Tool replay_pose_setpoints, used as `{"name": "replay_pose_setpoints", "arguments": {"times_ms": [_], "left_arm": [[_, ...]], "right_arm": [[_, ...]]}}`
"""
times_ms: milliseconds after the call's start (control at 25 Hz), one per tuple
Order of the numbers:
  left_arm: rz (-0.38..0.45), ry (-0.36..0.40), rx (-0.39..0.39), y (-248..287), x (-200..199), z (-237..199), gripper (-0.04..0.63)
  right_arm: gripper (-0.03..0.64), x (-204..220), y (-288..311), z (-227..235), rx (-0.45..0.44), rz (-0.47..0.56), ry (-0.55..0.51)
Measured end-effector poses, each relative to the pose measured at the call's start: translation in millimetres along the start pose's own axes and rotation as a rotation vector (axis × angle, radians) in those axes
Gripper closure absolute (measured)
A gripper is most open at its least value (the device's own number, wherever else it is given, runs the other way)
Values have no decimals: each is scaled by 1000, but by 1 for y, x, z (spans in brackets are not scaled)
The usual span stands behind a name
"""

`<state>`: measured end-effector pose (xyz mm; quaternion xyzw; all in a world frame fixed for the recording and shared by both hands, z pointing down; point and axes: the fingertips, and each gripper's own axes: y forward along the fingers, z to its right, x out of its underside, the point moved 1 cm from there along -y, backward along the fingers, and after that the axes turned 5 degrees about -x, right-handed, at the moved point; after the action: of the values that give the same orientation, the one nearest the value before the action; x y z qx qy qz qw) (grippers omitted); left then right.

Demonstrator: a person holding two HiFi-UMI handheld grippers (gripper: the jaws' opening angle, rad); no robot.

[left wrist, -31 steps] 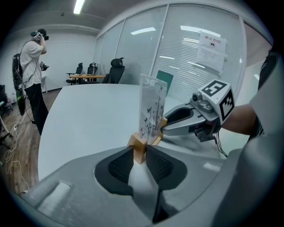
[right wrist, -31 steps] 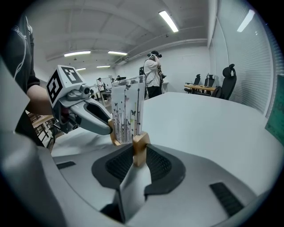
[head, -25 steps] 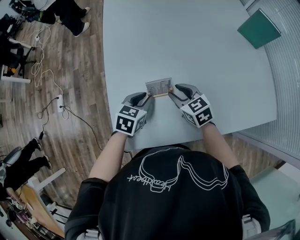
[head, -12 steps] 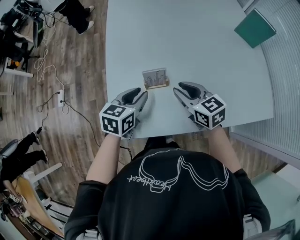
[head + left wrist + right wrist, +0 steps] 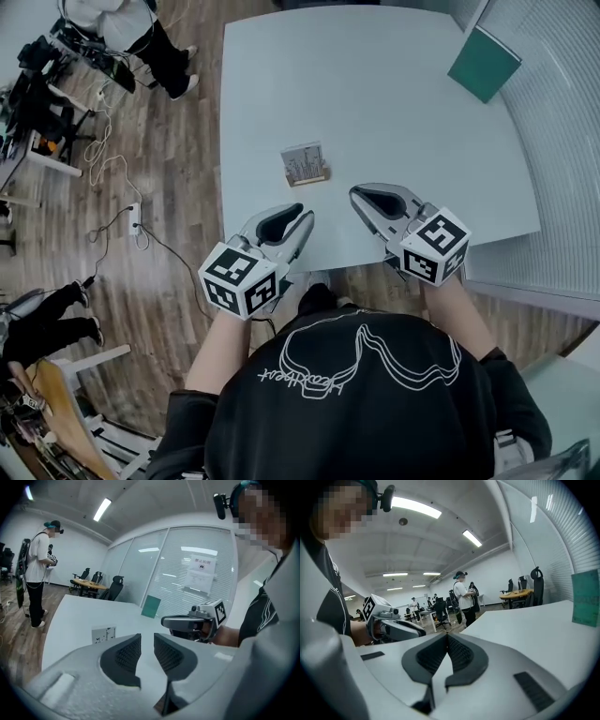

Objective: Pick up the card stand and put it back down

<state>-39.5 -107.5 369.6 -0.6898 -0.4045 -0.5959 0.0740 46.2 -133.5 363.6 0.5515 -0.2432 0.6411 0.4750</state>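
Left gripper (image 5: 298,221): jaws partly apart, just closed a little, empty; drawn back since a second ago.
Right gripper (image 5: 366,197): jaws just closed together, empty; likewise drawn back.
Card stand (image 5: 305,165): upright on table (image 5: 403,103), ahead of both grippers, no longer flanked.

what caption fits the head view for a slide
Card stand on the table, left gripper and right gripper held clear of it
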Motion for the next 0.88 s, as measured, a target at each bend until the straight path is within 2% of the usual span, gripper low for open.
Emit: {"name": "replay_pose_setpoints", "arguments": {"times_ms": [160, 360, 560, 880], "left_arm": [[37, 60, -15, -26, -3, 34, 539], [79, 20, 8, -41, -3, 71, 575], [110, 48, 16, -60, -24, 103, 583], [151, 44, 28, -67, -28, 126, 583]], "right_arm": [[607, -9, -21, -37, -61, 53, -25], [607, -11, -47, -73, -166, 77, -12], [608, -30, -72, -99, -251, 79, 49], [609, -25, -87, -111, -268, 52, -11]]}}
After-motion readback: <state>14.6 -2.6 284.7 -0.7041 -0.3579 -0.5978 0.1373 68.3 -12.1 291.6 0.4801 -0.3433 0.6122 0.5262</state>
